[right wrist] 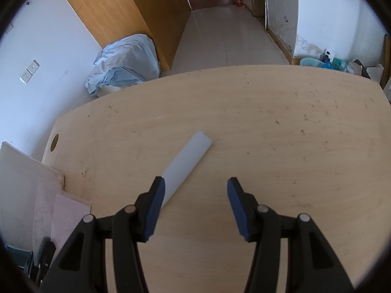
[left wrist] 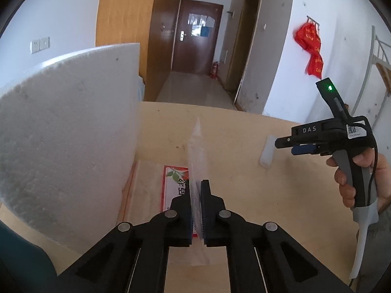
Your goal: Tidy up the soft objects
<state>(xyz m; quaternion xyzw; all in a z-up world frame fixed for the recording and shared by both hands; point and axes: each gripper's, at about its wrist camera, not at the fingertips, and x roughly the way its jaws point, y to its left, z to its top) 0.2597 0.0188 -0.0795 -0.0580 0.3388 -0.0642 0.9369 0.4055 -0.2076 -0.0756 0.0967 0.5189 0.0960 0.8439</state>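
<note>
Your left fingers are clenched on a thin, clear plastic sheet that stands edge-on between the pads and rises up and away from them over the worktop. Beneath it a flat packet with a red-bordered printed label lies on the wood, and a large white foam board stands upright just to its left. Your right fingers are released, spread apart with only bare wood between them. A white foam strip lies flat on the worktop just ahead of them, running diagonally, its near end hidden behind the left-hand pad. In the left view your right hand grips the handle of its tool beside that strip.
</note>
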